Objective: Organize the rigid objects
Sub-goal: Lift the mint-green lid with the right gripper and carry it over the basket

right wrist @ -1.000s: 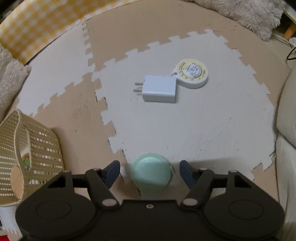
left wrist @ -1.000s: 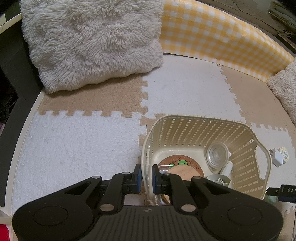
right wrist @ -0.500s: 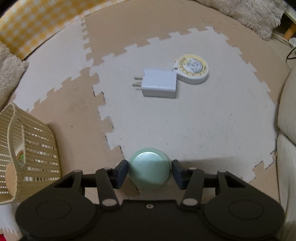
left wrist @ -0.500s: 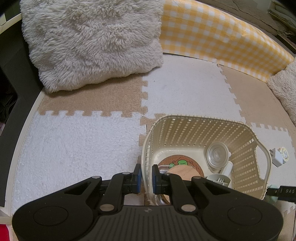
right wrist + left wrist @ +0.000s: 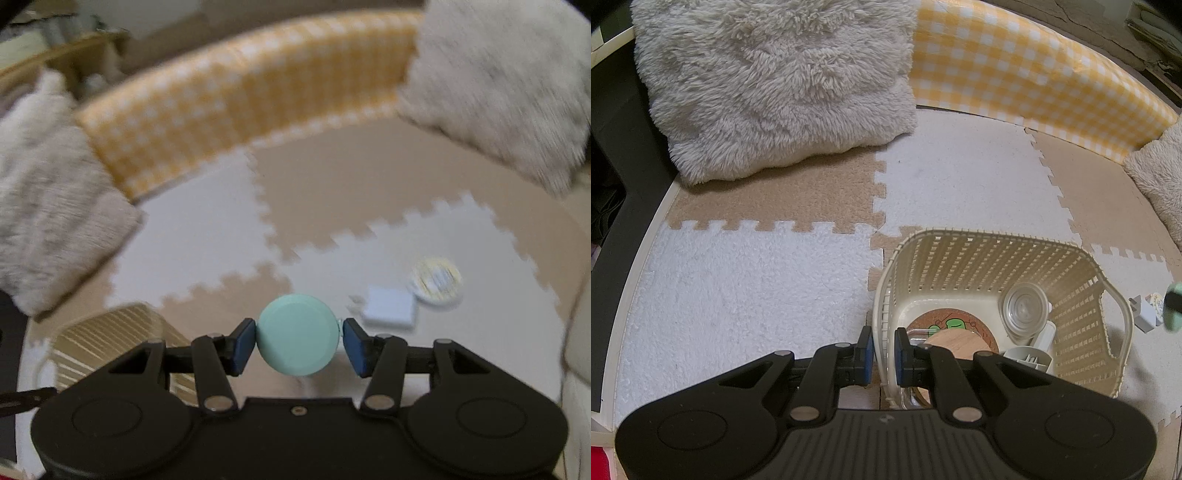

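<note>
A round mint-green disc [image 5: 297,334] is being gripped by the right gripper [image 5: 297,343], its two blue pads [image 5: 244,344] pressing against the disc's opposite sides at about half of the full opening, and the disc is being carried above the foam mat [image 5: 207,236] rather than resting on it. The right wrist view is being blurred by motion. The near wall of the cream basket [image 5: 1075,273] is being pinched by the left gripper [image 5: 883,350], whose fingers are being held narrow, one pad outside the wall and one inside. Inside the basket, a cork coaster [image 5: 945,325] with a green drawing, a wooden disc [image 5: 955,341], a clear round lid [image 5: 1023,308] and a grey part [image 5: 1028,360] are being kept on the bottom. A white charger [image 5: 389,308] and a round yellow tape measure [image 5: 437,283] are lying just beside each other on a white tile toward the mat's right edge, well apart from the basket. Bare tiles are lying open between the basket and the yellow checked bumper [image 5: 1027,70] along the mat's far edge, where fluffy cushions [image 5: 775,85] are being propped at the corners.
</note>
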### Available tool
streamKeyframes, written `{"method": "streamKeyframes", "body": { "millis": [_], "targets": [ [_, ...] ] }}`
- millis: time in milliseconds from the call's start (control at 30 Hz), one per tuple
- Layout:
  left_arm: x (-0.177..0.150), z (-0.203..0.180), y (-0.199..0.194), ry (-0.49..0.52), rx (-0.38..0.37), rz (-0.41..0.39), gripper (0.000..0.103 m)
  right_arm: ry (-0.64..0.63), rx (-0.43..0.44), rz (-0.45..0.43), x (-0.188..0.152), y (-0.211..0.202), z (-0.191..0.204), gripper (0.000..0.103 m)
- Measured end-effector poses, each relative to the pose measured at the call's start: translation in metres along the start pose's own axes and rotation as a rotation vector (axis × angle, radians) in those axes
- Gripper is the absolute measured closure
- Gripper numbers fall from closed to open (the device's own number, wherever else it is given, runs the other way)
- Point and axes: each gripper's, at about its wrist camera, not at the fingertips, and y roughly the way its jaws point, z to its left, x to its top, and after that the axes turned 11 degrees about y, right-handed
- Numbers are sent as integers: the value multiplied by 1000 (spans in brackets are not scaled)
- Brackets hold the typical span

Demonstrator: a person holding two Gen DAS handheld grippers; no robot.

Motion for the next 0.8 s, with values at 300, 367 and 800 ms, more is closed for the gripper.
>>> {"method": "streamKeyframes", "body": {
  "millis": [300, 367, 800],
  "targets": [
    [0, 0, 0, 3, 2, 0, 92, -152, 177, -58, 1, -14, 41, 50],
    [0, -1, 0, 3, 1, 0, 92, -177, 211, -52, 1, -13, 51, 50],
    [0, -1, 0, 4, 2, 0, 92, -359, 334, 89, -22, 16, 109, 50]
  ]
}}
